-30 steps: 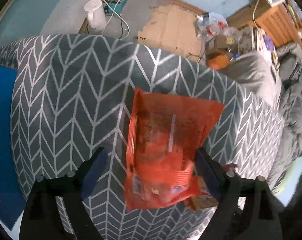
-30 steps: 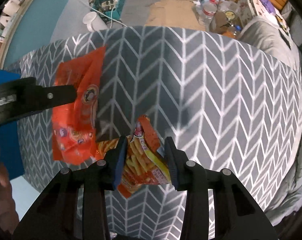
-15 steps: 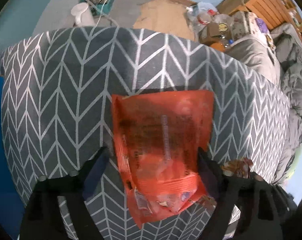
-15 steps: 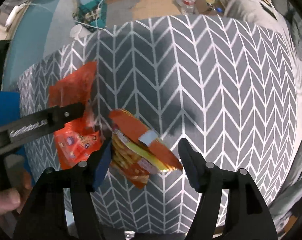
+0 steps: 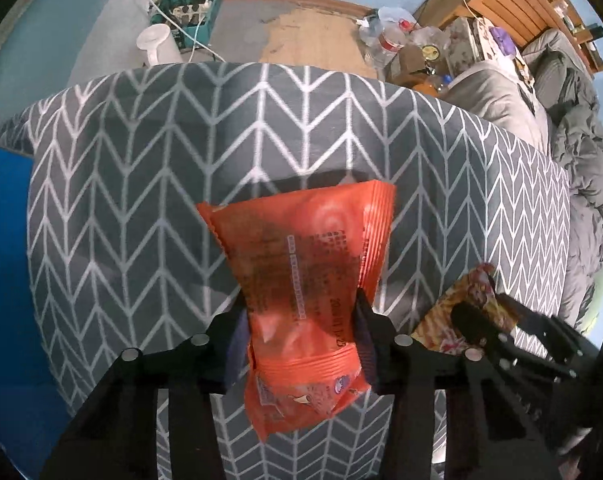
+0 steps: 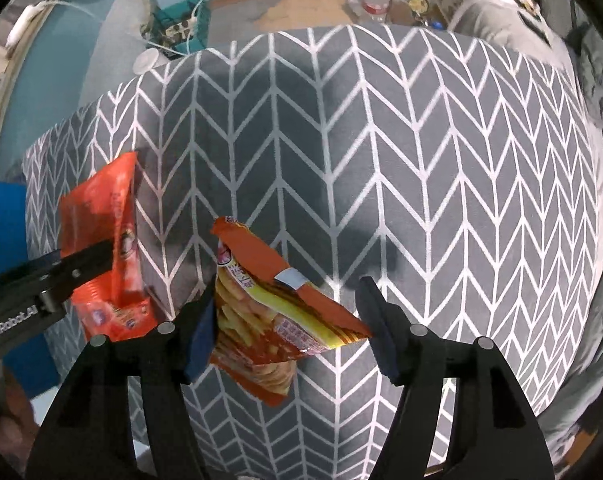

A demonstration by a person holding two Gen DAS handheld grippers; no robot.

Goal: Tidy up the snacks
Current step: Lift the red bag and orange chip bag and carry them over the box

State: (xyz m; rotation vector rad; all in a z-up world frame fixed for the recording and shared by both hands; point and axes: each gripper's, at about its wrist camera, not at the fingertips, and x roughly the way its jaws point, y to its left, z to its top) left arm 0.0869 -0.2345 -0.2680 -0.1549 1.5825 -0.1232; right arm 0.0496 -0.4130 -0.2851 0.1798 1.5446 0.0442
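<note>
Your left gripper [image 5: 299, 316] pinches the orange snack bag [image 5: 301, 280] at its middle, holding it above the gray chevron tablecloth [image 5: 141, 160]. Your right gripper [image 6: 289, 320] stands spread wide, with the fries packet [image 6: 269, 304] lying tilted between its fingers, touching the left finger [image 6: 199, 328] and resting on the cloth beside the orange bag.

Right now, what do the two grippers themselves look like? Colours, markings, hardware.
Both grippers, left and right, are matte black, with angular fingers, dark blue inner pads and round silver fasteners. The left one's side carries white "GenRobot.AI" lettering. No cables or sleeves visible.
</note>
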